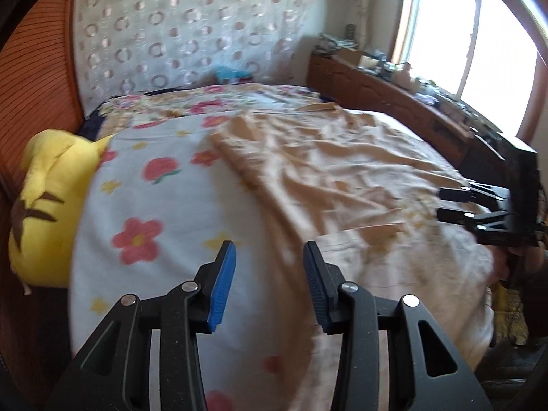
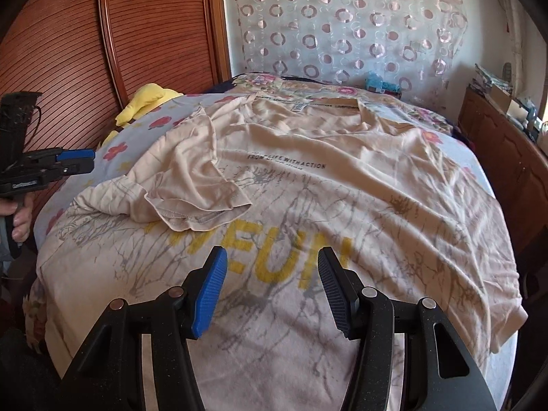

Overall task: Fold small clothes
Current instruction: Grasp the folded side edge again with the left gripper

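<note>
Beige T-shirt [image 2: 308,185]: spread front-up over most of the bed [image 2: 113,144], collar toward the far edge, one sleeve [image 2: 191,191] folded in across the chest.
Left gripper [image 1: 269,257]: blue-padded jaws spread, hovering over the floral sheet beside the shirt's edge, pinching nothing.
Right gripper [image 2: 272,267]: jaws spread above the yellow lettering near the hem, empty.
Yellow plush toy [image 1: 44,205]: wedged at the bed's edge against the ribbed wooden panel [image 2: 61,51].

A beige T-shirt [image 2: 308,185] lies spread front-up and wrinkled across the bed, collar at the far end. One sleeve [image 2: 191,198] is folded inward over the chest. It bears black text, grey branching print and yellow letters.
</note>
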`<act>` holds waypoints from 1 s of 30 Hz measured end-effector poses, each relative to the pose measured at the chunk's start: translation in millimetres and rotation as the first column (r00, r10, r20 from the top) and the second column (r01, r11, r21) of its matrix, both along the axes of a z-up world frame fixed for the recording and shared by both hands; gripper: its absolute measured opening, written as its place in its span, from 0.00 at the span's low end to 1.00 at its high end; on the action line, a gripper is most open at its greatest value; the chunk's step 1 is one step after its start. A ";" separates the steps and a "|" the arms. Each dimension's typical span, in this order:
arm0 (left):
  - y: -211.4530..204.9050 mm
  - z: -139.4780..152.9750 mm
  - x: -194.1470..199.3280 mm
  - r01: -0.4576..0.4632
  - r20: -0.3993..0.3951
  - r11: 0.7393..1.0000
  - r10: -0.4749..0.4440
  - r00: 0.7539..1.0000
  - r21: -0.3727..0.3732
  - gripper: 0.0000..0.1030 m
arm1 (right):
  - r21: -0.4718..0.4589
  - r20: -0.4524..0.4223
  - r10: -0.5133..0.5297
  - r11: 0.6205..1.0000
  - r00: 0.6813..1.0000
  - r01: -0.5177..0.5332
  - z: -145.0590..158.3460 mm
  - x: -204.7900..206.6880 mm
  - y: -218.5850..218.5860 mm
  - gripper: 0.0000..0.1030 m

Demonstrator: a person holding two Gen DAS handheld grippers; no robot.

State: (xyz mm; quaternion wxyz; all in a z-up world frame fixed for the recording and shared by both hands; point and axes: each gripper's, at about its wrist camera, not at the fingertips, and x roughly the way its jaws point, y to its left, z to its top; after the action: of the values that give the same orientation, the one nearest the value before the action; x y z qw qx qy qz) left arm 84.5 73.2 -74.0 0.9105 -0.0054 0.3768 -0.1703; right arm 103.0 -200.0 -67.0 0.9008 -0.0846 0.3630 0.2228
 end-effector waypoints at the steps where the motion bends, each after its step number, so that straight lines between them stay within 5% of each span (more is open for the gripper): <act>1: -11.5 -0.2 0.4 0.050 -0.015 0.998 -0.050 0.999 -0.028 0.30 | -0.006 0.005 -0.009 1.000 1.000 0.009 -0.3 -0.7 -2.1 0.62; 5: -39.6 -10.5 5.4 0.082 -0.048 0.996 -0.080 0.996 0.039 0.29 | -0.020 -0.005 -0.013 1.000 1.000 0.013 -2.6 -2.8 -3.5 0.63; 23: -36.9 -31.6 18.6 0.032 -0.131 0.999 -0.027 0.991 0.039 0.26 | 0.008 -0.042 -0.017 1.000 0.999 0.017 -9.0 3.8 -8.5 0.63; 26: -41.9 -29.6 14.3 0.051 -0.099 0.997 -0.045 0.994 0.052 0.26 | 0.018 -0.045 -0.019 1.000 0.999 0.019 -9.1 4.1 -9.7 0.63; 30: -50.9 -15.8 1.2 0.087 -0.029 0.994 -0.085 0.996 0.062 0.12 | 0.034 -0.054 -0.023 0.999 0.998 0.024 -10.0 5.3 -12.6 0.63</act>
State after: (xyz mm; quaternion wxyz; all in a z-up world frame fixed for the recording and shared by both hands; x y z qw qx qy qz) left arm 85.7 22.3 -89.8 0.8970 0.0376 0.3938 -0.1972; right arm 108.3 -212.6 -76.9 0.8947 -0.0590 0.3839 0.2205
